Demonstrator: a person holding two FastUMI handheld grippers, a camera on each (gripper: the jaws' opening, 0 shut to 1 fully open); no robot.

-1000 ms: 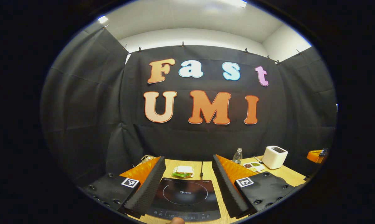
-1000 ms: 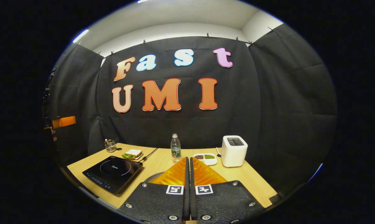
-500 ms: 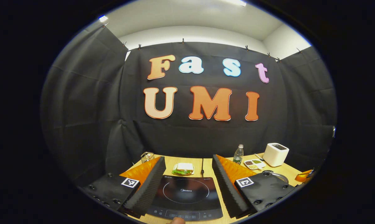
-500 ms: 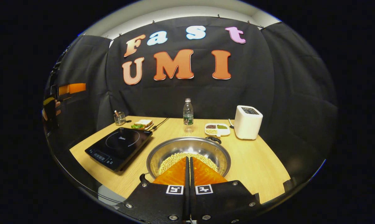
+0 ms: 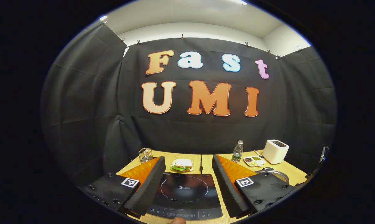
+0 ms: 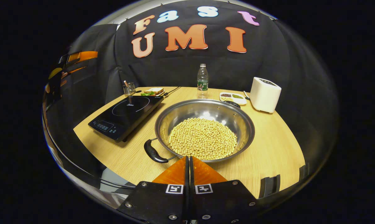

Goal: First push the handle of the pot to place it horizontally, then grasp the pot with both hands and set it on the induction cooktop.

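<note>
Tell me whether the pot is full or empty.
Partly full. In the right gripper view the pot holds a layer of pale beans covering its bottom, with bare steel wall showing above them up to the rim.

Bright overhead light, fisheye-warped edges

Left gripper (image 5: 187,169) level, jaws spread wide; right gripper (image 6: 188,168) tilted downward, jaws pressed together.
</note>
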